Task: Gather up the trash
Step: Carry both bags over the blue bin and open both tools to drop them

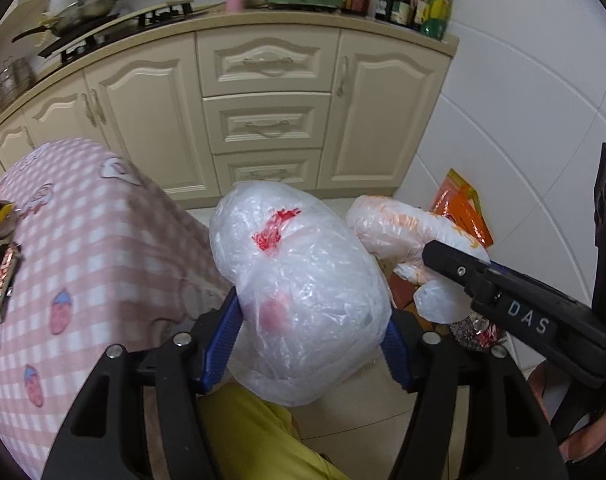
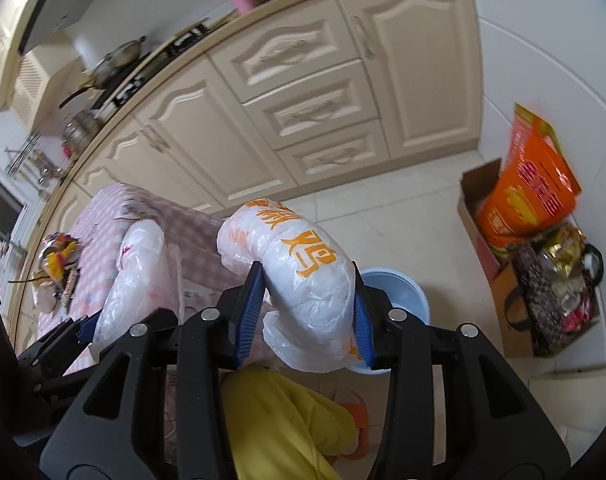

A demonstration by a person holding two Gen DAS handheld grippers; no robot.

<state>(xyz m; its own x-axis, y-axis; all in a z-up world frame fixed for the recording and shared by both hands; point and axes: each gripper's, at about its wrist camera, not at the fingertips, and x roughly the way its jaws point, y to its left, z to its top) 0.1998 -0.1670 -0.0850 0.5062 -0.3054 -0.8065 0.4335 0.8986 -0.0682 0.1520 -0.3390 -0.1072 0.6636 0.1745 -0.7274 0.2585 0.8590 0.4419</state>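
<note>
Left gripper [image 1: 311, 320] clamps your bigger wad, the red-printed plastic bag [image 1: 299, 280], jaws spread wide around it beside the pink-checked table [image 1: 103, 240]. Right gripper [image 2: 303, 312] squeezes the orange-printed plastic bag [image 2: 299, 276] above the blue bin [image 2: 399, 292]. Carrying step; next, likely release over that bin.

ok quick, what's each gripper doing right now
Left gripper: closed on the clear bag with red print.
Right gripper: closed on the white bag with orange print.
</note>
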